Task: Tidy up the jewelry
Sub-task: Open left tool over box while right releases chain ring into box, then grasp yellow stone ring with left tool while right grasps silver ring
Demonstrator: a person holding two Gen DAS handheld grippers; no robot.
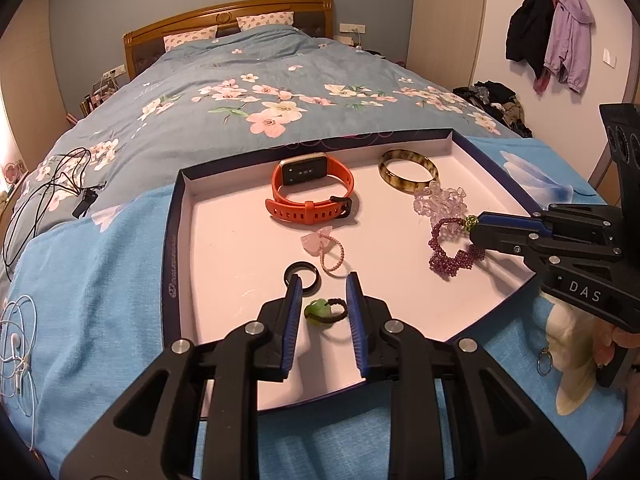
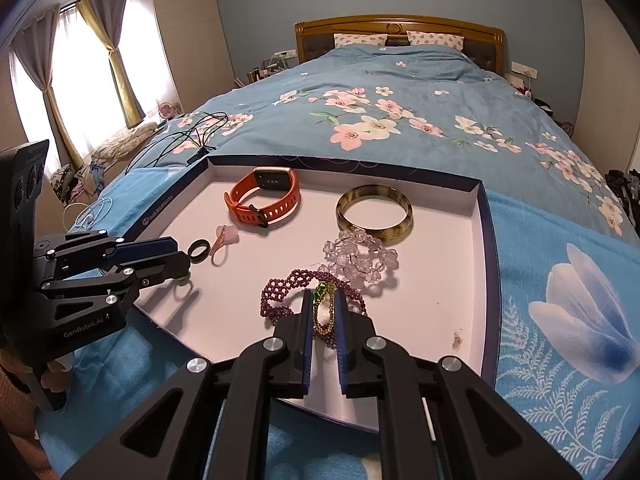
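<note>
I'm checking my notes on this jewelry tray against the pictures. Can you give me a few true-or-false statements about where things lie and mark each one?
1. The orange-strapped smartwatch lies inside the shallow white tray with dark blue walls. True.
2. The amber mottled bangle is looped around the watch strap. False: it lies apart from the watch, beside the clear crystal bead bracelet.
3. The right gripper is closed on the dark purple beaded bracelet. True.
4. The small ring with a green stone lies outside the tray on the blue blanket. False: it is in the tray, between the left gripper's fingers.
5. The plain black ring sits in the tray. True.
</note>
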